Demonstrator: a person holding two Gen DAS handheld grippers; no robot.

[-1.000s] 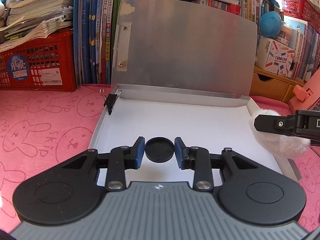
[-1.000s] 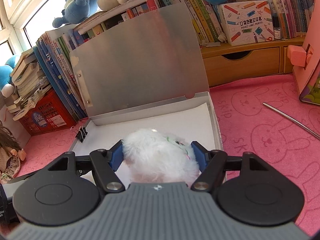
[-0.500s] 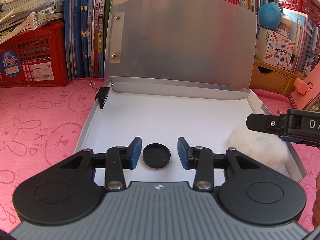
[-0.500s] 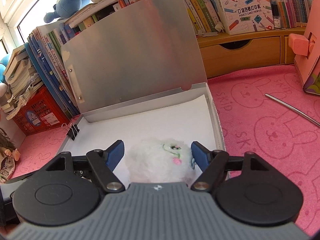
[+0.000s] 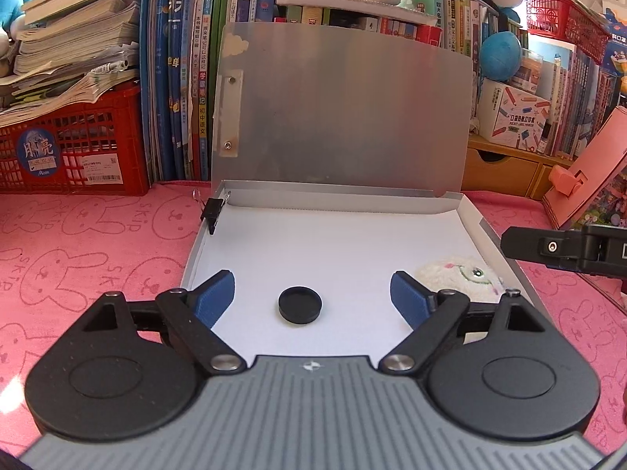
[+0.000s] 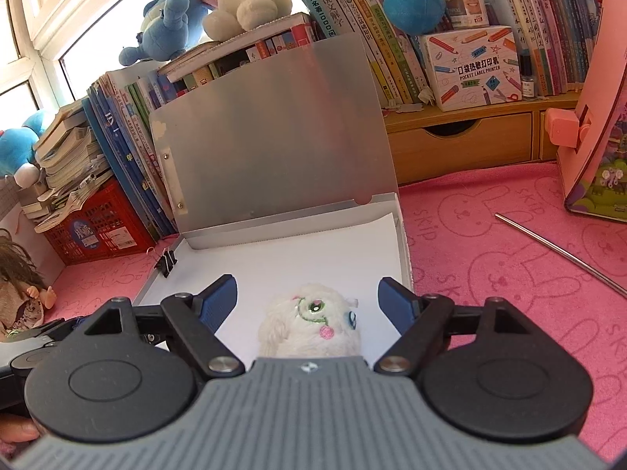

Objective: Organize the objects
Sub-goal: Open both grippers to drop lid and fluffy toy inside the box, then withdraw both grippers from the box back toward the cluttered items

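An open grey file box (image 5: 490, 231) lies on the pink mat with its lid standing up behind. On the white sheet inside it lies a black round cap (image 5: 299, 305), between the wide-open fingers of my left gripper (image 5: 312, 293) and free of them. A white plush toy (image 6: 313, 323) with an embroidered face lies in the box's near right corner, between the open fingers of my right gripper (image 6: 307, 299), untouched; it also shows in the left wrist view (image 5: 458, 278). A black binder clip (image 5: 211, 209) sits on the box's left rim.
Books (image 5: 184, 90) and a red crate (image 5: 74, 149) stand behind the box. A pink wooden house (image 6: 595, 117) and a metal rod (image 6: 560, 254) are on the mat to the right. A doll (image 6: 19, 293) lies at the far left. A wooden drawer shelf (image 6: 462, 145) is behind.
Both grippers have opened wide and pulled back. The left has let go of the black cap, the right has let go of the plush toy; both objects rest in the box.
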